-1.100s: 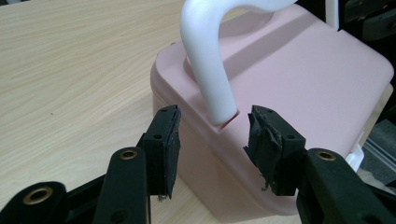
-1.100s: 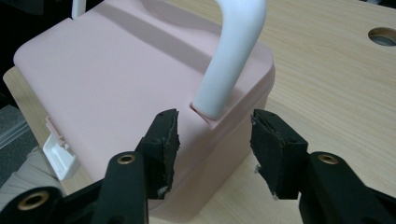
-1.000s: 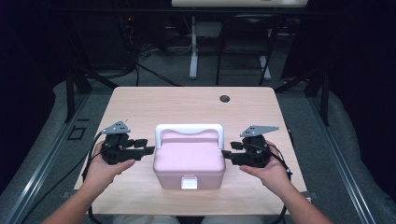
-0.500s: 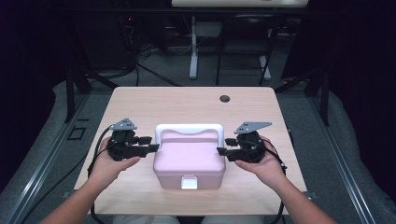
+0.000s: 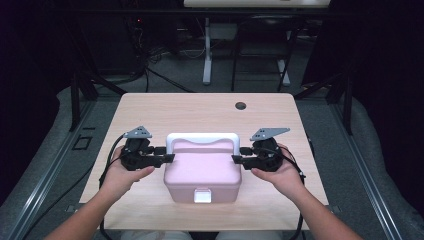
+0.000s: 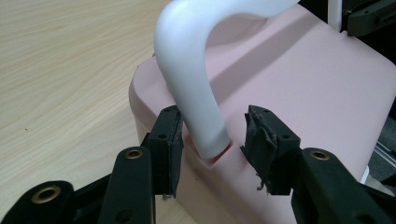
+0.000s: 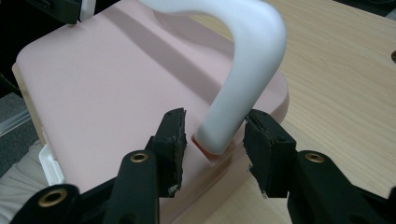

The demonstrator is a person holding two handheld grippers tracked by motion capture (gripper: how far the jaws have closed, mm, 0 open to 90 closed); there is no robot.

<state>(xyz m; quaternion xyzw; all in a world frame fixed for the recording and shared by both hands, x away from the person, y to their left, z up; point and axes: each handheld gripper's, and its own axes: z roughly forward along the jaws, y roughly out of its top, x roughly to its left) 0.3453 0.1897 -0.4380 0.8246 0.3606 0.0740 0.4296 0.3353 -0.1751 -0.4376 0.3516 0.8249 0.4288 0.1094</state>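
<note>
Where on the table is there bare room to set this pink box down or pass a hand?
The far half of the table is bare between the pink box and the back edge, save a small dark hole at far right. Narrow strips run along both side edges. The near middle is crowded: the left gripper and right gripper flank the box.

Lab or studio: dark curtains (image 5: pixel 30 60), floor cables (image 5: pixel 165 80), lone wooden table (image 5: pixel 200 110).

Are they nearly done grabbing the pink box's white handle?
Partly. Done: the left gripper and right gripper each straddle an end of the white handle on the pink box. In hand: the jaws have just been closing, but gaps beside the handle remain visible. Left: gripping it; the box sits on the table, front latch shut.
</note>
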